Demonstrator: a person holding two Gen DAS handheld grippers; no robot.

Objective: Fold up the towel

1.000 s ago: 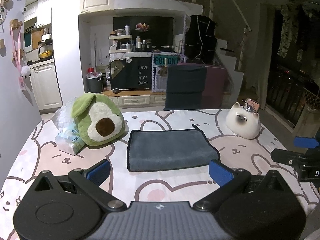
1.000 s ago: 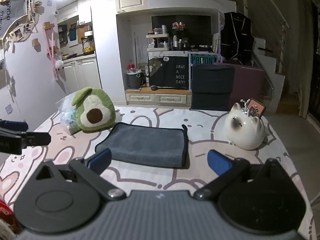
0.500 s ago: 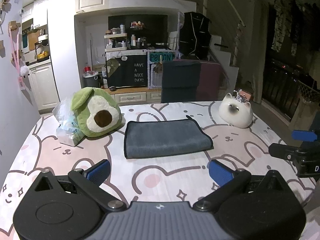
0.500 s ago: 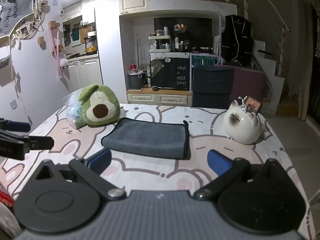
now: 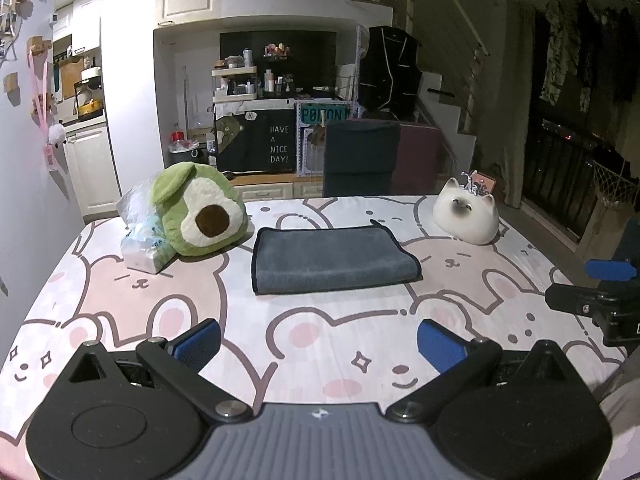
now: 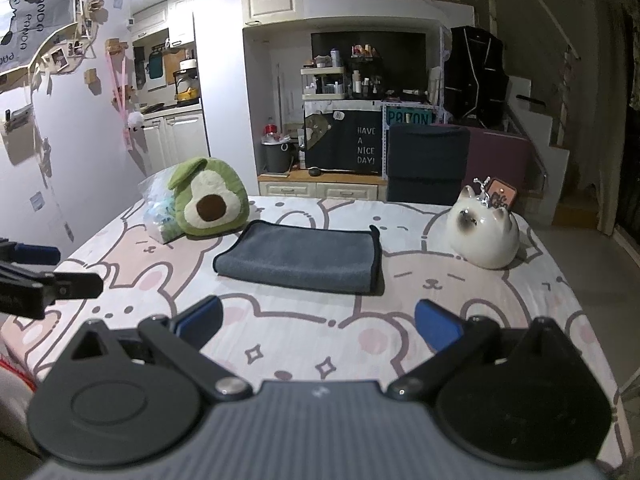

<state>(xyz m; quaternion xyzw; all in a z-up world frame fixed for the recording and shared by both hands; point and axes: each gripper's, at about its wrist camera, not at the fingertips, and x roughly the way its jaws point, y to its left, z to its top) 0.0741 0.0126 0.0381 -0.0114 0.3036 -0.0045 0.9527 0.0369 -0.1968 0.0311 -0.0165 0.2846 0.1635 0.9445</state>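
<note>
Grey towel [image 5: 334, 260] lies folded flat at table [image 5: 120, 308] centre, farther from both cameras than a second ago. Left gripper [image 5: 320, 346] wide open, empty, hovering over near table edge, well apart from towel; pulled back since earlier frame. Right gripper [image 6: 318, 326] likewise spread open, holding nothing, also backed off. Avocado plush [image 5: 200, 216] far left beside towel, plastic bag [image 5: 140, 236] touching plush. White cat figure [image 5: 466, 216] far right. Towel, plush and cat unmoved.
</note>
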